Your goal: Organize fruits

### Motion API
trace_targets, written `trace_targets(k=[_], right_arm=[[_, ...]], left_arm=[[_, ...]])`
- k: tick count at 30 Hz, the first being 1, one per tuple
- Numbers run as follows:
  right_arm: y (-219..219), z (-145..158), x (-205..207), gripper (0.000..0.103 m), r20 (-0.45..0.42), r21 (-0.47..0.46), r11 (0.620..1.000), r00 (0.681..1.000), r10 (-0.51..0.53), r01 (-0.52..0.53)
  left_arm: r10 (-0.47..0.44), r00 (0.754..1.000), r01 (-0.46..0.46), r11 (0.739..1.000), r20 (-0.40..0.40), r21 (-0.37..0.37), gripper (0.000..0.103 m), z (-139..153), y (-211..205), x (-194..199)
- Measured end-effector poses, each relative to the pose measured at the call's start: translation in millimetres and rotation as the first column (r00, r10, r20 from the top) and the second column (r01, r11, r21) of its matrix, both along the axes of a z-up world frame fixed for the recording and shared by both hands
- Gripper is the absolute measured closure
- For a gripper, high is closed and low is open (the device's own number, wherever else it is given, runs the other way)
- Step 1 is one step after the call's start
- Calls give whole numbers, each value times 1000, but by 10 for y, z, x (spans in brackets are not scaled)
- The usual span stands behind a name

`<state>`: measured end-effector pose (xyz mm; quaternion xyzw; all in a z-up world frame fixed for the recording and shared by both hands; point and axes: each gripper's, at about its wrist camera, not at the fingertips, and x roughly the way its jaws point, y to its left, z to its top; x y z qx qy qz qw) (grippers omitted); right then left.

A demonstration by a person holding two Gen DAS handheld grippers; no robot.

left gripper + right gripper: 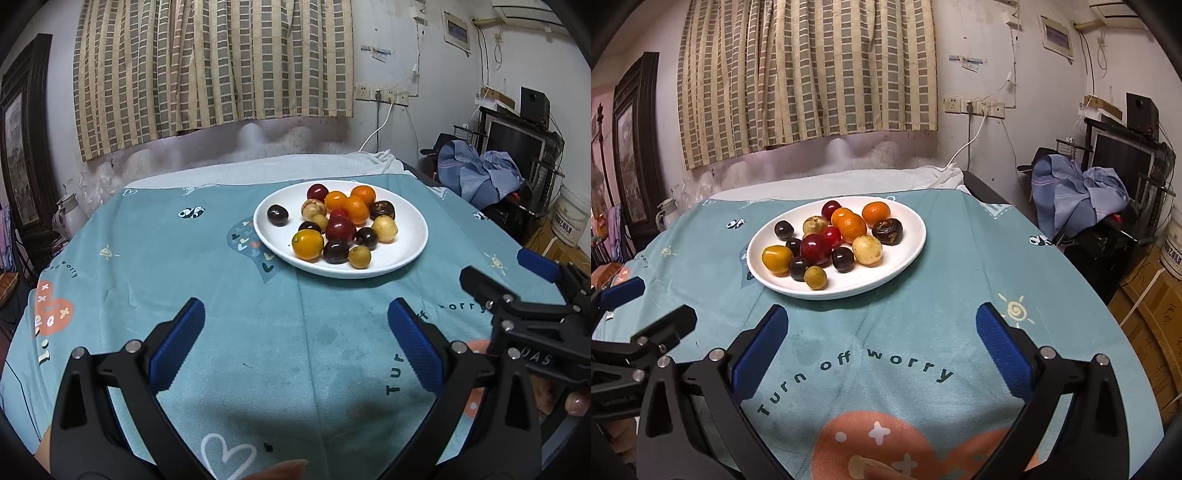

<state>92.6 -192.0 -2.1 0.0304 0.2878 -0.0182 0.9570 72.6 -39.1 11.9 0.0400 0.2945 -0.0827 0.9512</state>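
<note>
A white plate [410,254] sits on the teal tablecloth and holds several small fruits: orange ones [356,208], dark purple ones [277,215], red ones [340,229] and pale yellow ones [385,229]. The plate also shows in the right wrist view [908,254]. My left gripper [295,325] is open and empty, low over the cloth in front of the plate. My right gripper [881,332] is open and empty, also short of the plate. The right gripper shows at the right edge of the left wrist view [517,280]; the left gripper shows at the left edge of the right wrist view [642,306].
The table with the teal cloth [184,258] stands against a wall with a curtain [214,66]. A kettle [70,210] stands off the left edge. Blue cloth [1078,192], a monitor, a bucket [572,218] and boxes [1152,306] crowd the right side.
</note>
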Motion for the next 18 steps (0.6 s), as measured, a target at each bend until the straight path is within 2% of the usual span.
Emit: trace_targets(k=[18], right_arm=[[52,-50,44,1,-28,-25,1000,1000,2,-3]], left_arm=[[-18,1000,18,1000,4,13,2,13,-48,-22]])
